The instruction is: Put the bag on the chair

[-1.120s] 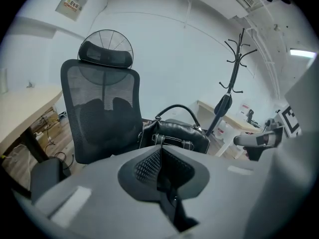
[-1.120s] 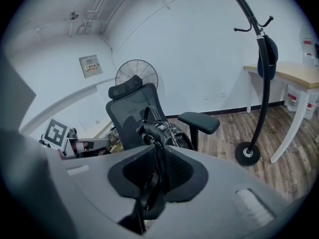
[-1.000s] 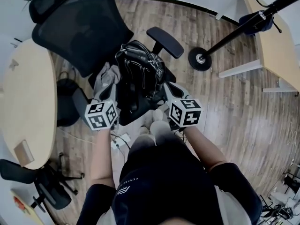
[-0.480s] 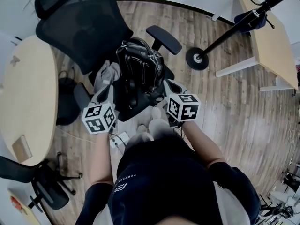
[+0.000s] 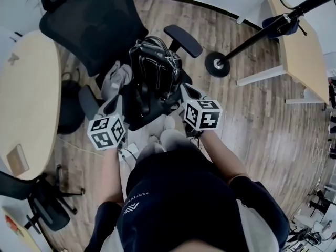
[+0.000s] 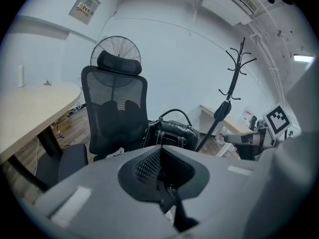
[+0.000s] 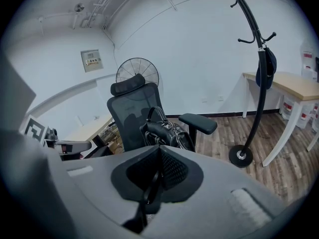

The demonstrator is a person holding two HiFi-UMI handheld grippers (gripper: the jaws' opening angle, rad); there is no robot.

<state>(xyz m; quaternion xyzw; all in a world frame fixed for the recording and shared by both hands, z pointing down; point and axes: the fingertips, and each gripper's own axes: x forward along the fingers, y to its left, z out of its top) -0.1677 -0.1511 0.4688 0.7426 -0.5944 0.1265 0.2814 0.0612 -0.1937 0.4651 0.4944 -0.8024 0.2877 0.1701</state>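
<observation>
A black leather bag (image 5: 156, 70) stands upright on the seat of the black mesh office chair (image 5: 94, 25), its handles up. My left gripper (image 5: 116, 101) is shut and empty, held just short of the seat's front left. At the seat's front right my right gripper (image 5: 185, 90) is shut with nothing in it. Neither touches the bag. In the left gripper view the bag (image 6: 172, 132) sits beyond the shut left gripper (image 6: 160, 151), in front of the chair's back (image 6: 114, 113). The right gripper view shows the bag (image 7: 162, 131) past the shut right gripper (image 7: 158, 159).
A grey cloth (image 5: 116, 76) lies at the seat's left side. A rounded beige table (image 5: 26, 98) is at the left, a coat stand's base (image 5: 216, 63) and a desk (image 5: 299, 41) at the right. Another chair (image 5: 47, 203) stands at lower left. My legs are below the seat.
My left gripper has drawn back a little from the chair, toward me. The bag stays put on the seat, and the right gripper has hardly shifted.
</observation>
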